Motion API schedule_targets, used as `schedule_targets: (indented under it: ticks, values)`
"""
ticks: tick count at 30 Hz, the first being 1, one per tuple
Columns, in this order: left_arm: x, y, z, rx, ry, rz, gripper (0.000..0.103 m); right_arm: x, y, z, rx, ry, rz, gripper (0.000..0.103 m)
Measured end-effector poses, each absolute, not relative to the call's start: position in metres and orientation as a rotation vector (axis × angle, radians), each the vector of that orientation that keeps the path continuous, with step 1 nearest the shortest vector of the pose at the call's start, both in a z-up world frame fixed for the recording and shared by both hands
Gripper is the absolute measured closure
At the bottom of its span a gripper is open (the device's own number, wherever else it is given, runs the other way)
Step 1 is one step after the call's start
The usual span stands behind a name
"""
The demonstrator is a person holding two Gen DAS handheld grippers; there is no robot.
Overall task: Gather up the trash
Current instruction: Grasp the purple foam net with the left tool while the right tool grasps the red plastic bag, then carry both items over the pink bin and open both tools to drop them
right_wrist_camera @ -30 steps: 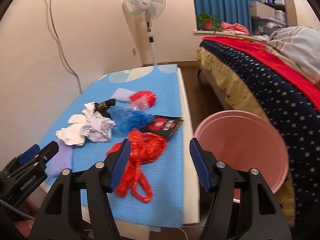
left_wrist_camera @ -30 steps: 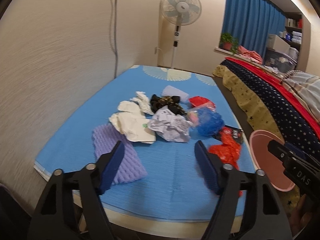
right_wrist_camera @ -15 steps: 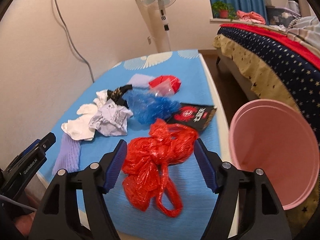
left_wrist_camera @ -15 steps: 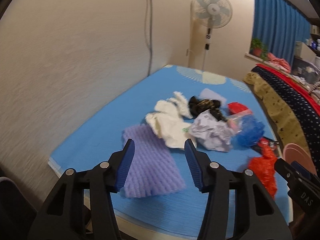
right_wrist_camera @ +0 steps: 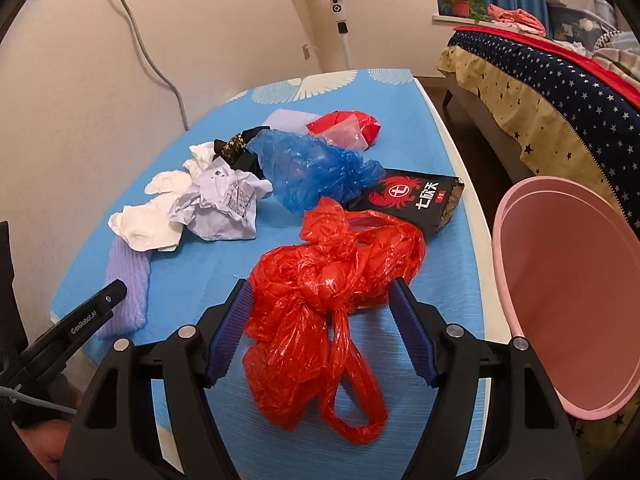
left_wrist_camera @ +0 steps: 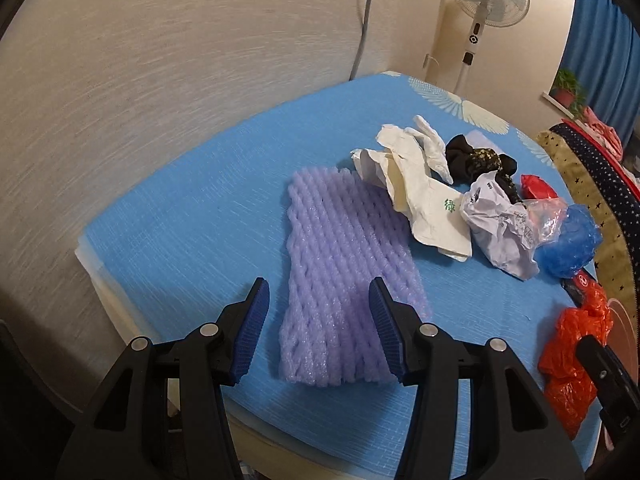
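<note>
The red plastic bag (right_wrist_camera: 332, 300) lies at the near edge of the blue mat (left_wrist_camera: 180, 220), beside the pink bin (right_wrist_camera: 568, 300). My right gripper (right_wrist_camera: 320, 332) has come down over it; its jaws have just been opening and now straddle the bag without pinching. My left gripper (left_wrist_camera: 318, 324) has swung across to the purple foam net (left_wrist_camera: 344, 280); its jaws have narrowed to half-open, astride the net's near end, not yet gripping. Both pickups appear ready. The bin's far side is cut off, and the pile of crumpled paper (left_wrist_camera: 500, 232) hides smaller scraps.
</note>
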State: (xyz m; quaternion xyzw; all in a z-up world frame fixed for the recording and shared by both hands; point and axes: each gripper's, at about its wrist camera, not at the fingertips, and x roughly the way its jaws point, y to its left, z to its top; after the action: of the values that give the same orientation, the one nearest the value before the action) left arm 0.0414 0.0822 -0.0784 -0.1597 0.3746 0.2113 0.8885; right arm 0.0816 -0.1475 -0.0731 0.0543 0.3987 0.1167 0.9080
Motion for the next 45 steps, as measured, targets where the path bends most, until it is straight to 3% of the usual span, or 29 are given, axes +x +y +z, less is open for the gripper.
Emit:
schedule_targets:
  ticks: [4, 8, 16, 45]
  values:
    - [0.045, 0.077, -0.079, -0.323, 0.779, 0.400, 0.075, 0.081, -0.148, -0.074, 0.129, 0.831, 0.251, 0.036]
    - [0.046, 0.074, -0.076, -0.322, 0.780, 0.375, 0.090, 0.082, -0.147, -0.074, 0.144, 0.844, 0.288, 0.052]
    - [0.043, 0.070, -0.062, -0.315, 0.751, 0.347, 0.092, 0.080, -0.145, -0.062, 0.134, 0.816, 0.325, 0.067]
    - [-0.002, 0.026, 0.024, -0.182, 0.536, 0.151, 0.092, 0.024, -0.194, 0.033, 0.061, 0.550, 0.183, 0.068]
